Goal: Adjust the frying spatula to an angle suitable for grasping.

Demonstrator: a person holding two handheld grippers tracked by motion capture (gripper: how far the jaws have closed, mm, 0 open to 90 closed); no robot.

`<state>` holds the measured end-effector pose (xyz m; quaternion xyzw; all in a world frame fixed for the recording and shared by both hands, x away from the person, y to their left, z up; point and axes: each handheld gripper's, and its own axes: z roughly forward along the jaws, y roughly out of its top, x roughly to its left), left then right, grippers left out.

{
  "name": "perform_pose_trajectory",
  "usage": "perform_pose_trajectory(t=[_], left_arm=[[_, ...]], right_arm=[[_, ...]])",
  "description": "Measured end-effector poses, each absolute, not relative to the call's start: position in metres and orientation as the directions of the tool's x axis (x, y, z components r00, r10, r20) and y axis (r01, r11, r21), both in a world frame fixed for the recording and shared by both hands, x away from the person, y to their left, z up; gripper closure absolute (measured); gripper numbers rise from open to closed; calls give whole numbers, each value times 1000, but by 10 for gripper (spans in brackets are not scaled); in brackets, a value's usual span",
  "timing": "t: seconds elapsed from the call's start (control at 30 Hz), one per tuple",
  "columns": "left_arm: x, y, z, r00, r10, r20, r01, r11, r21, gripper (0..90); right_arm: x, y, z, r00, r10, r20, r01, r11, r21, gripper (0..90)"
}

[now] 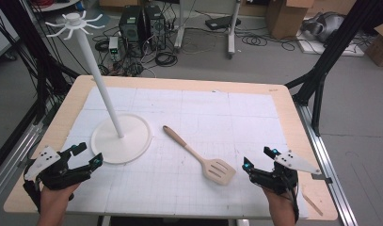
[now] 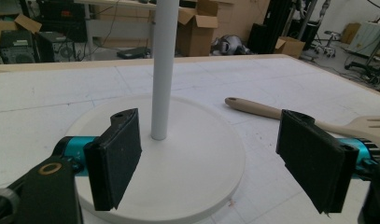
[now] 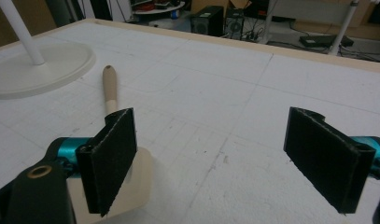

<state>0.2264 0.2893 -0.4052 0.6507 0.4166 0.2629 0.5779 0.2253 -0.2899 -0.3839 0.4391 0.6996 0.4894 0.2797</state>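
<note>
1. One desk carries a white gridded mat; bare wooden margins show along its far, left and right edges, and much of the mat lies open.
2. Standing left of centre, a white hanger stand rises from its round base, well inside the desk edges.
3. Beside that base, toward the right, a slotted spatula lies flat.
4. Near the front-left edge, the left gripper has its fingers apart, empty.
5. Near the front-right edge, the right gripper has its fingers apart, just beside the spatula's blade.
</note>
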Motion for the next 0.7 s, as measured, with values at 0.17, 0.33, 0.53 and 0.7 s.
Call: perform_pose_trajectory(t=[0.17, 0.33, 0.53, 0.7], left_arm=[[227, 289, -406, 531, 836, -137, 240, 7, 971, 224], [227, 288, -406, 541, 830, -136, 244, 0, 970, 224], [224, 292, -407, 532, 835, -140, 245, 6, 969, 224], [228, 296, -409, 528, 834, -158, 250, 26, 968, 225]], right_arm=[[227, -278, -379, -479, 877, 40, 343, 145, 928, 158], [235, -263, -373, -507, 861, 44, 345, 156, 926, 157], [245, -242, -372, -552, 833, 40, 354, 190, 916, 158], [259, -218, -375, -570, 821, 28, 363, 221, 905, 158]])
